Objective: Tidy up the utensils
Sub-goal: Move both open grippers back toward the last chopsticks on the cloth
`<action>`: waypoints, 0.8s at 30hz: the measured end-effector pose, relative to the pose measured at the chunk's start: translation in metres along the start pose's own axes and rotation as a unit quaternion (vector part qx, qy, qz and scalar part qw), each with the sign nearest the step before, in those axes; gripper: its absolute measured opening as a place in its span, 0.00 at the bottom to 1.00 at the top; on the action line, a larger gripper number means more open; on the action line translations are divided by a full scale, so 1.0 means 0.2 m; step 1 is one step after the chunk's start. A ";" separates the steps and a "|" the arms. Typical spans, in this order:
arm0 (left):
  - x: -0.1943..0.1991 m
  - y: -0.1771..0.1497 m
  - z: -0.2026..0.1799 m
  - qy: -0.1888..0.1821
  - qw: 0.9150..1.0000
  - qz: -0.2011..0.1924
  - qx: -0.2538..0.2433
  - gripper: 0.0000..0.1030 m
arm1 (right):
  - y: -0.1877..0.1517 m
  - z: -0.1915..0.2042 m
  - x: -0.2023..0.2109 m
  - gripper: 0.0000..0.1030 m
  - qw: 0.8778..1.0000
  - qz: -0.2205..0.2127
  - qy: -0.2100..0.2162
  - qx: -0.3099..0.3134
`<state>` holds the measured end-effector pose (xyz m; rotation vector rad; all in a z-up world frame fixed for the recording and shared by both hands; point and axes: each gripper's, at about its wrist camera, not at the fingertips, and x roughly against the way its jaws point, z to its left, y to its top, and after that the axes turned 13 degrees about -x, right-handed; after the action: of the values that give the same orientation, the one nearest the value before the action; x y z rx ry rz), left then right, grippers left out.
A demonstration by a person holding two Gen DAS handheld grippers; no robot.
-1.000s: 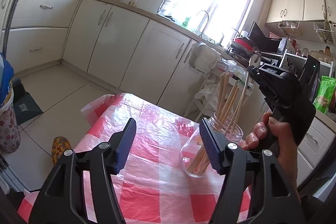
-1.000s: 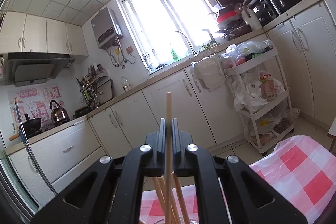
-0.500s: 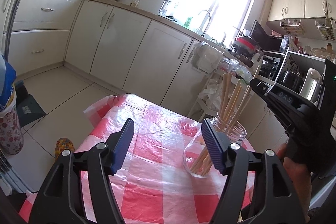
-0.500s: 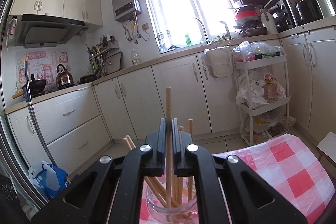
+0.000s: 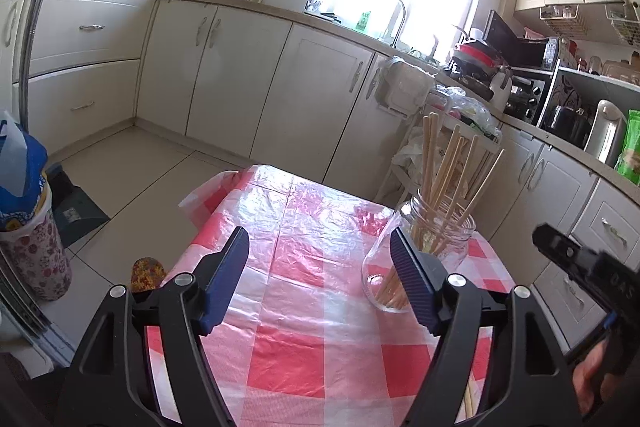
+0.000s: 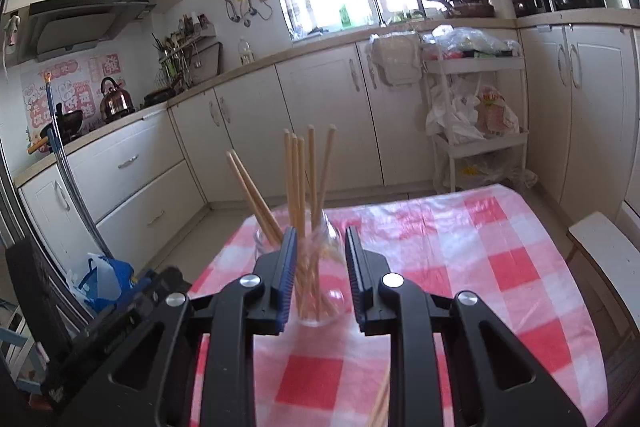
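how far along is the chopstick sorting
Done: a bunch of chopsticks stands in the glass jar. In hand: nothing; the right gripper, jaws just opening, is empty, and so is the left gripper. Left: some chopsticks still lie at the table's near edge.

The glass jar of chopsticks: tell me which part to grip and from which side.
Grip the glass jar around its narrower neck, just under the rim, coming in level from the near side. The chopsticks fan out above the mouth, blocking any approach from the top, and the bulging clear belly looks wider and likely more slippery for the jaws.
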<state>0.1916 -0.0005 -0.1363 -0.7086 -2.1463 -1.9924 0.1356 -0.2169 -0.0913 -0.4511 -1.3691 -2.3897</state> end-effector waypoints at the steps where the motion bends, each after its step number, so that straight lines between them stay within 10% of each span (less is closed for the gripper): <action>1: 0.01 0.00 -0.01 0.003 1.000 0.004 -0.004 0.68 | -0.04 -0.03 0.02 0.24 1.000 0.017 -0.009 -0.003; 10: 0.11 -0.03 -0.10 0.016 0.998 0.048 -0.041 0.72 | -0.32 -0.21 0.06 0.24 0.986 0.149 -0.069 -0.022; 24: 0.22 -0.04 -0.25 -0.006 0.994 0.073 -0.083 0.78 | -0.47 -0.23 -0.01 0.24 0.972 0.212 -0.098 0.011</action>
<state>0.1384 -0.0381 -0.1202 -0.8758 -1.8902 -2.1086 0.0913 -0.2116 -0.1855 -0.8968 -1.2249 -2.0204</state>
